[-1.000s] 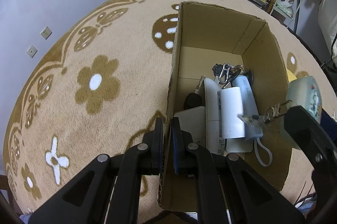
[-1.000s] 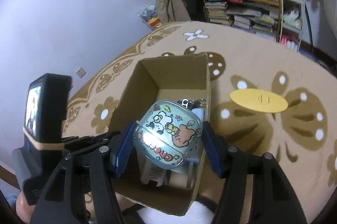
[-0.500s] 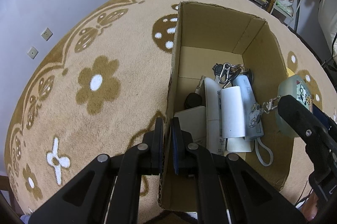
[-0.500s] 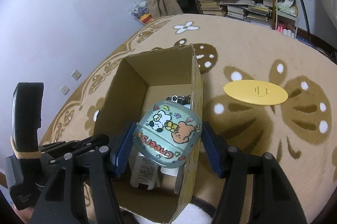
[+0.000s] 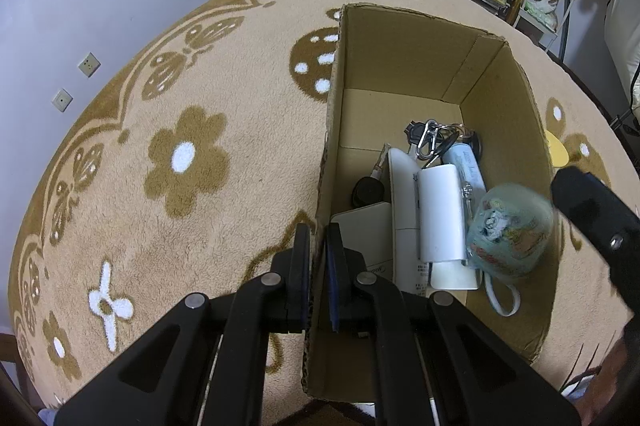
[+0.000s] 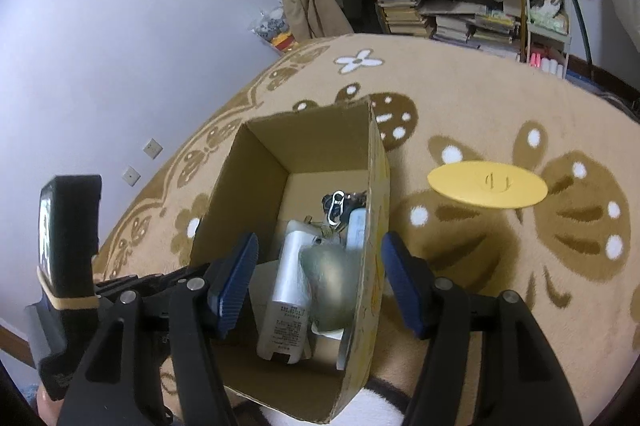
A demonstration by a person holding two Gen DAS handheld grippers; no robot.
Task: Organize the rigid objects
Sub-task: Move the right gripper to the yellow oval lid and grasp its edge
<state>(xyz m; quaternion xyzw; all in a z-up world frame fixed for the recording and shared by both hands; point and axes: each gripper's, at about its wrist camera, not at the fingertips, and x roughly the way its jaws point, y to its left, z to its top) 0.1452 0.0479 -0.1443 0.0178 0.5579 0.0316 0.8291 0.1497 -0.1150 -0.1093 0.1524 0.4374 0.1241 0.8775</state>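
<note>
An open cardboard box stands on the flowered rug. My left gripper is shut on the box's left wall, one finger inside and one outside. A teal cartoon-printed case shows blurred inside the box at its right wall, on the other items. In the right wrist view the case sits below and between the blue pads, touching neither. My right gripper hovers over the box with its jaws opening. A white power bank, keys on a carabiner and a pale blue tube lie in the box.
A yellow disc lies on the rug right of the box. Shelves with books and bags stand at the back, beyond the rug's edge. A pale wall with sockets runs along the left.
The teal case has left my right gripper's pads and dropped into the box, and the right jaws stand wider. My left gripper has kept its hold on the box wall.
</note>
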